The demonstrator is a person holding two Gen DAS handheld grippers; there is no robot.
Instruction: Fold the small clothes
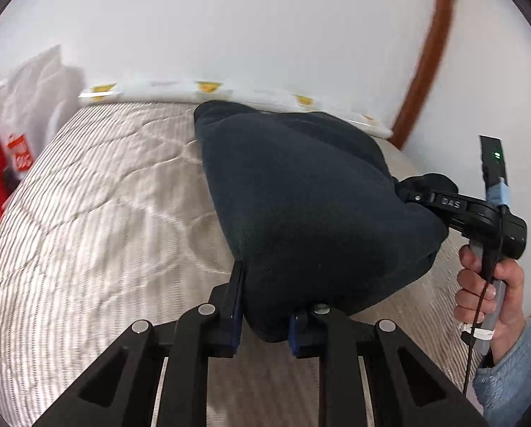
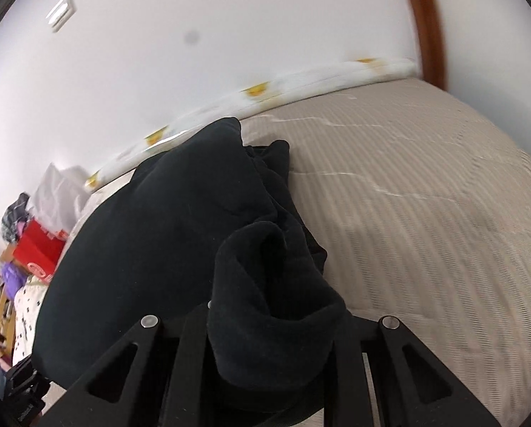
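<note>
White wall behind a beige striped quilted mattress [image 1: 98, 220]; the right gripper [image 1: 413, 194] arm reads "DAS". A dark navy fleece garment [image 1: 301, 195], bunched and soft, is lifted over the mattress. Left gripper [image 1: 265, 323] pinches its near edge; right gripper pinches its far corner.

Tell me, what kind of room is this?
Most likely a bedroom: the dark garment is being handled over a quilted striped mattress, a white bolster with yellow prints lies along the plain wall, and boxes and bags are piled beside it.
</note>
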